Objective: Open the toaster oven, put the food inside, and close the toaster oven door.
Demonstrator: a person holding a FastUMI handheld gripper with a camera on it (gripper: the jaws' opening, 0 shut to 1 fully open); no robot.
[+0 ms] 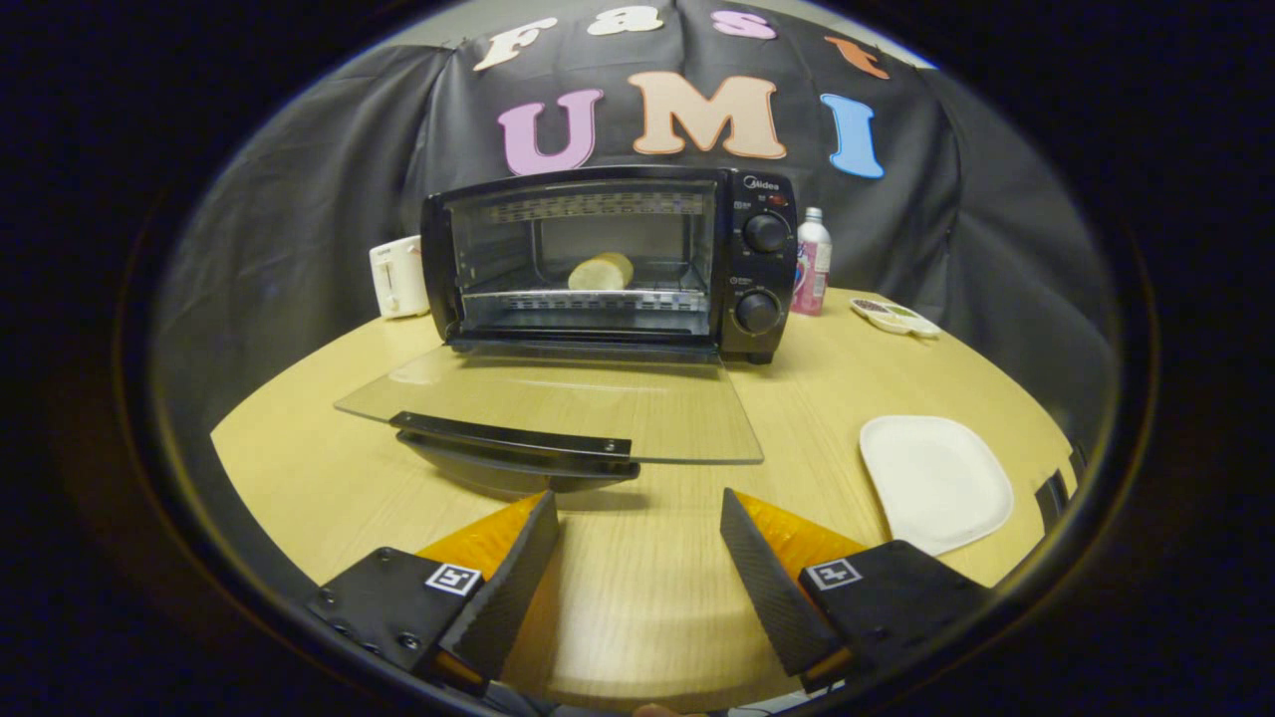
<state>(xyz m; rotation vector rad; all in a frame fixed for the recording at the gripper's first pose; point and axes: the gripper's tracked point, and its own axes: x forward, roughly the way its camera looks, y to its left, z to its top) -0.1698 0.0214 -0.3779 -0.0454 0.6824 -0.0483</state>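
The toaster oven (pixel 608 264) stood toward the far edge of the round wooden desk (pixel 637 597), in front of the black cloth wall. Its glass door (pixel 558 403) was folded all the way down, lying flat out toward the near edge of the desk, with the black door handle (pixel 513 436) along its front lip. Inside the oven cavity a pale piece of bread (pixel 601 272) rested on the wire rack (pixel 588 299), roughly in the middle. 2 black knobs (pixel 765 232) sat one above the other on the control panel at the oven's right side.

The hand-held gripper (pixel 637 538) was released: its 2 fingers (pixel 508 588) were spread wide apart over the near edge of the desk, with nothing between them except bare wood. The door handle lay just ahead of the left finger, apart from it.

A white square plate (pixel 934 480) lay empty near the right edge of the desk, just beyond the right finger. A small white appliance (pixel 398 277) stood just left of the oven by the far edge, and a plastic bottle with a pink label (pixel 812 261) stood just right of it. A small white dish (pixel 893 317) sat near the far right edge, its contents too small to tell.
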